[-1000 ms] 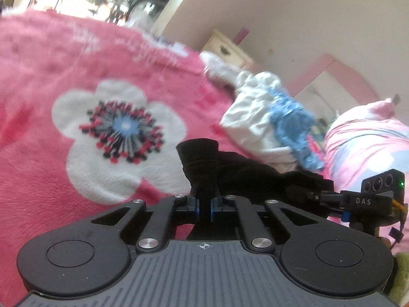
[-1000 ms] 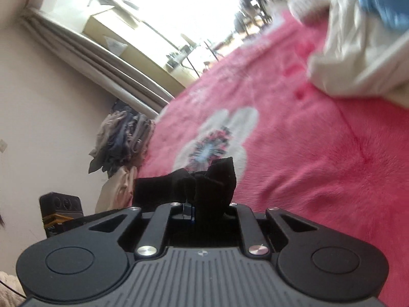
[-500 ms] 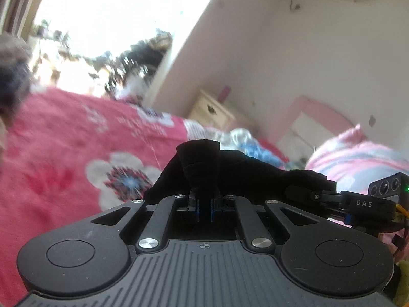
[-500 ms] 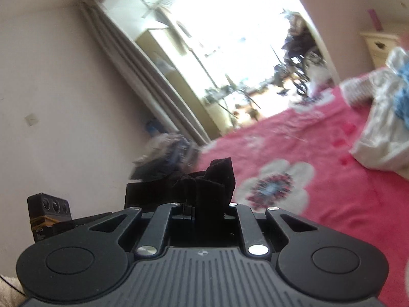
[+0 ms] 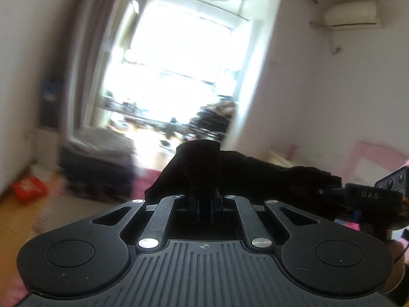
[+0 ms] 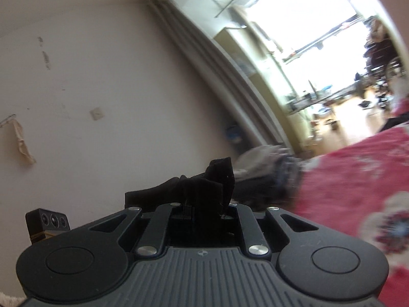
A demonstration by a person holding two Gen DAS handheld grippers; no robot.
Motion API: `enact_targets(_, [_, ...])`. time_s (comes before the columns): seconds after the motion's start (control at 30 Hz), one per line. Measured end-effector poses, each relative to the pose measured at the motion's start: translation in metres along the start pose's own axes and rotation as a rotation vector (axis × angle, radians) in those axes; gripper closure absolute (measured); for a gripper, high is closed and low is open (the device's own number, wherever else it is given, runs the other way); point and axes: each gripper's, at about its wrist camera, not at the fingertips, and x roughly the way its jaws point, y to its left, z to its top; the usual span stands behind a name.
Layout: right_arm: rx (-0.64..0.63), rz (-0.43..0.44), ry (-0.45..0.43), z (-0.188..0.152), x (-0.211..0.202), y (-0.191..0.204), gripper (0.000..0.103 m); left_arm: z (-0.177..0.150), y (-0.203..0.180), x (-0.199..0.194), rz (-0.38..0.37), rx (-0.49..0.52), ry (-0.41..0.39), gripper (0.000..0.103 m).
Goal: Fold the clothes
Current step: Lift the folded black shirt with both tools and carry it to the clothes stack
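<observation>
A black garment (image 5: 230,166) hangs stretched between my two grippers, lifted high off the bed. My left gripper (image 5: 204,202) is shut on one bunched edge of it. My right gripper (image 6: 204,204) is shut on another edge (image 6: 217,179). In the left wrist view the cloth runs right to the other gripper (image 5: 368,197). In the right wrist view it runs left toward the other gripper's camera block (image 6: 47,221). How the cloth hangs below is hidden.
The pink floral bedspread (image 6: 358,179) lies low at the right of the right wrist view. A pile of clothes (image 6: 265,161) sits by the curtain. A bright window (image 5: 179,64), a dark blurred seat (image 5: 97,161) and a pink headboard (image 5: 378,158) stand ahead.
Both grippers have risen and tilted upward with the black garment. The bedspread has dropped out of the left view; walls and the window now fill both views.
</observation>
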Motion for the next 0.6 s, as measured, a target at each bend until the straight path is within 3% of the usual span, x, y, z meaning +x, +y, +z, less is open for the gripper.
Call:
enact_targets(0.27, [0.068, 0.101, 0.090, -0.027, 0.122, 0.012, 0.090, 0.010, 0.077, 0.011, 0.160, -0.009, 0.004, 0.098])
enact_targets(0.6, [0.121, 0.098, 0.158, -0.053, 0.210, -0.002, 0.090, 0.012, 0.142, 0.035, 0.221, -0.068, 0.032, 0.098])
